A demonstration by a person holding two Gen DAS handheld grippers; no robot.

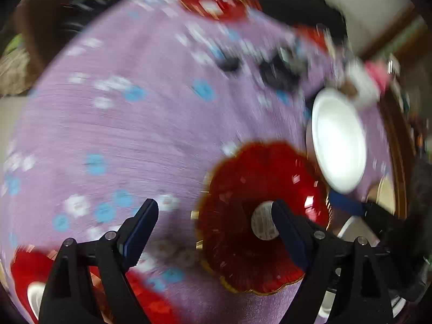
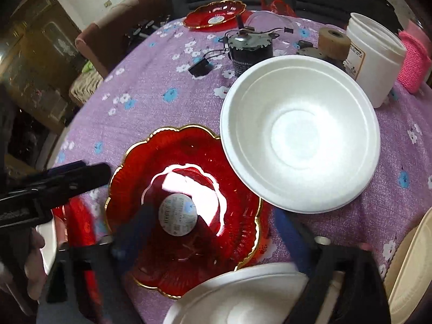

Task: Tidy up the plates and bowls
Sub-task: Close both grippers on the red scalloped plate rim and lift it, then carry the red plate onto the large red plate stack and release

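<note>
A red scalloped glass plate (image 2: 189,189) with a gold rim and a round label lies on the purple flowered cloth, under both grippers. My right gripper (image 2: 213,232) hangs over it with blurred blue fingers apart, one above the plate's left half and one past its right rim. I see no pad pressing on it. My left gripper (image 1: 216,226) is open: one finger over the plate (image 1: 243,183), the other over bare cloth. A white foam bowl (image 2: 299,135) overlaps the plate's far right edge. Another white bowl (image 2: 243,297) sits at the near edge. My left gripper (image 2: 67,181) reaches in from the left.
Another red plate (image 2: 78,221) lies at the near left, and a third (image 2: 216,13) at the far edge. Behind the bowl stand a small motor with wires (image 2: 251,48), a cardboard roll (image 2: 334,43), a white tub (image 2: 375,54) and a pink knitted piece (image 2: 413,62). A cream foam box (image 2: 413,270) is at the right.
</note>
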